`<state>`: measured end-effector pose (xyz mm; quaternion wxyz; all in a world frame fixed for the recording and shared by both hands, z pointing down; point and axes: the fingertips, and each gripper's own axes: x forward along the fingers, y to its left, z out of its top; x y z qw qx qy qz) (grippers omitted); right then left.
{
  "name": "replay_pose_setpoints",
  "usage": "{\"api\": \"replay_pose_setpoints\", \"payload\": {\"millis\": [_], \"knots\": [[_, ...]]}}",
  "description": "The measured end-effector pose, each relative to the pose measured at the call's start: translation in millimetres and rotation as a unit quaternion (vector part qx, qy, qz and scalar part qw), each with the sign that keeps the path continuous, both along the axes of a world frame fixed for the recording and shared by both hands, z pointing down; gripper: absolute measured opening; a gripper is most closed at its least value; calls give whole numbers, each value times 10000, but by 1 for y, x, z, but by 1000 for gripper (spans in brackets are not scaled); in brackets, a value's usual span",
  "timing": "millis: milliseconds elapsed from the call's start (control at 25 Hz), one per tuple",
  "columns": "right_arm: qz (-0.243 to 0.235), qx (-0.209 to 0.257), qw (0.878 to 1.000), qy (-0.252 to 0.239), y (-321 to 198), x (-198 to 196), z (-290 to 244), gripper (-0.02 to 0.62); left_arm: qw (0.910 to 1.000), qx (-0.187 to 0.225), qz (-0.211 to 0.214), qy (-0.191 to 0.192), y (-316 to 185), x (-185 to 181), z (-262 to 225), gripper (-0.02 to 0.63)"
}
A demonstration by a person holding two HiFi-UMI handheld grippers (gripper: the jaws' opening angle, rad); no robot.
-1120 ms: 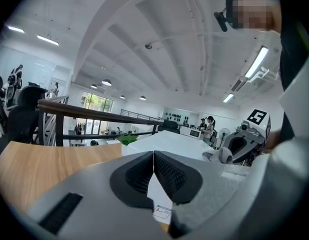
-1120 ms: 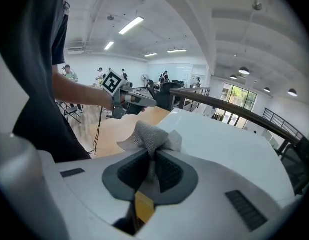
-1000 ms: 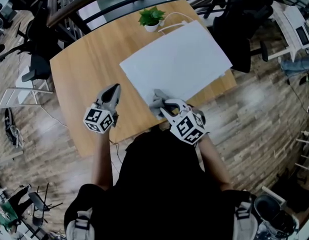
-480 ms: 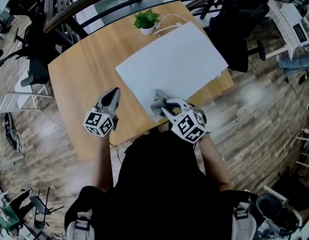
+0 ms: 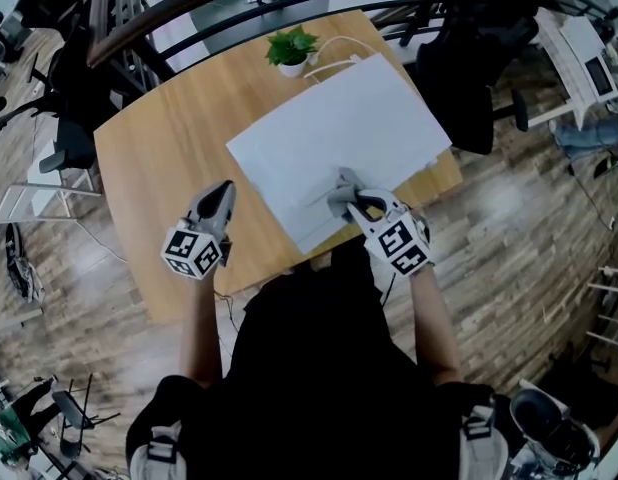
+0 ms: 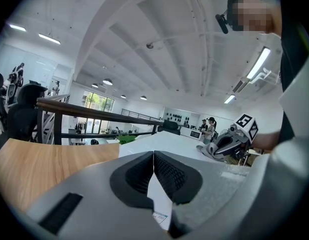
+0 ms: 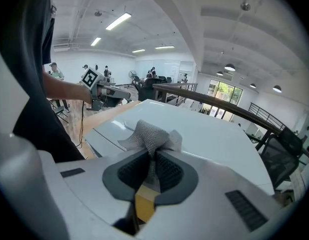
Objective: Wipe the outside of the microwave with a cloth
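Right gripper (image 7: 153,159) clamps a grey cloth (image 7: 150,133) against the near top of the white microwave (image 5: 339,128). The cloth looks soft and limp, so a bunched fold is best. Left gripper (image 6: 153,156) is closed and empty.

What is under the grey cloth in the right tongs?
The white top of the microwave, near its front edge. The cloth, pinched in the right tongs, lies on it. The patch directly below the cloth is covered, so its state cannot be seen.
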<state>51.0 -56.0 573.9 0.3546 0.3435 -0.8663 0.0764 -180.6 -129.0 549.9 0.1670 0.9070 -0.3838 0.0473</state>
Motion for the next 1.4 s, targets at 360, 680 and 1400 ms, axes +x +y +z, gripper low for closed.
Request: {"api": "replay_pose_setpoints", "payload": {"millis": [360, 680, 1400], "knots": [[450, 94, 9988, 147, -30, 67, -1, 28, 10000, 16, -41, -1, -9, 14, -6, 3], [730, 178, 9968, 268, -58, 130, -1, 28, 9996, 39, -292, -37, -19, 26, -6, 3], [1039, 78, 9945, 103, -94, 234, -1, 28, 9913, 133, -1306, -65, -46, 37, -28, 3]]}}
